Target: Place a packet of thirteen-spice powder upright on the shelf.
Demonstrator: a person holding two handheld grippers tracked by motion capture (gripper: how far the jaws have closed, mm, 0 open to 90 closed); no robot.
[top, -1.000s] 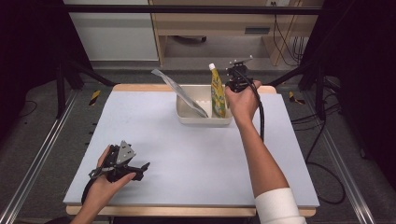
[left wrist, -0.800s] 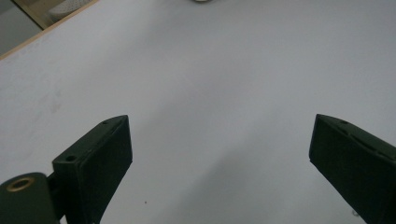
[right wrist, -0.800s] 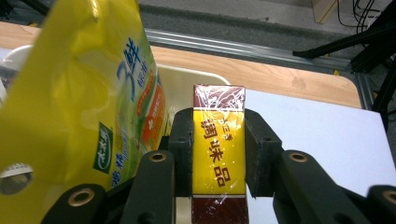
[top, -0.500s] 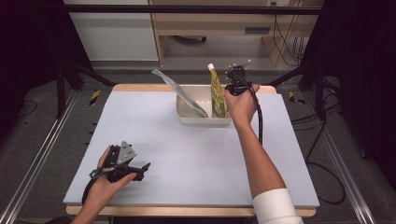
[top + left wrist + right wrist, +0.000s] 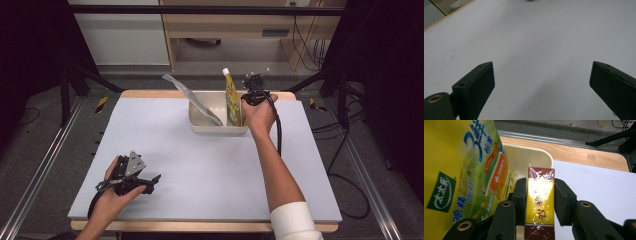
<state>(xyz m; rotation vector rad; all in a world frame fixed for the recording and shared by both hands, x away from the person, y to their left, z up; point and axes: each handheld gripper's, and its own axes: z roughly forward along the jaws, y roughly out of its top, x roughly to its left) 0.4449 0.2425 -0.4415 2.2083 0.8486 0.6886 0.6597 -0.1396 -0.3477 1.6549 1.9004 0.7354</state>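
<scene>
High view: the right tongs [image 5: 248, 95] are at the beige tub [image 5: 200, 119] in the upper middle, beside the yellow pouch [image 5: 232, 99].

Left gripper view: the left tongs [image 5: 541, 87] are wide open over the bare bench [image 5: 536, 37].

Right gripper view: the right tongs [image 5: 540, 200] pinch a small carton [image 5: 539, 205] over the tub's corner, touching the pouch [image 5: 461, 170]. I think its glossy wrap may slip, or it may push the pouch over.

This looks like a lab: a white surface [image 5: 200, 150] inside black curtains [image 5: 30, 60], metal rails [image 5: 35, 175] at 9 o'clock, cables [image 5: 345, 165] at 3 o'clock.
</scene>
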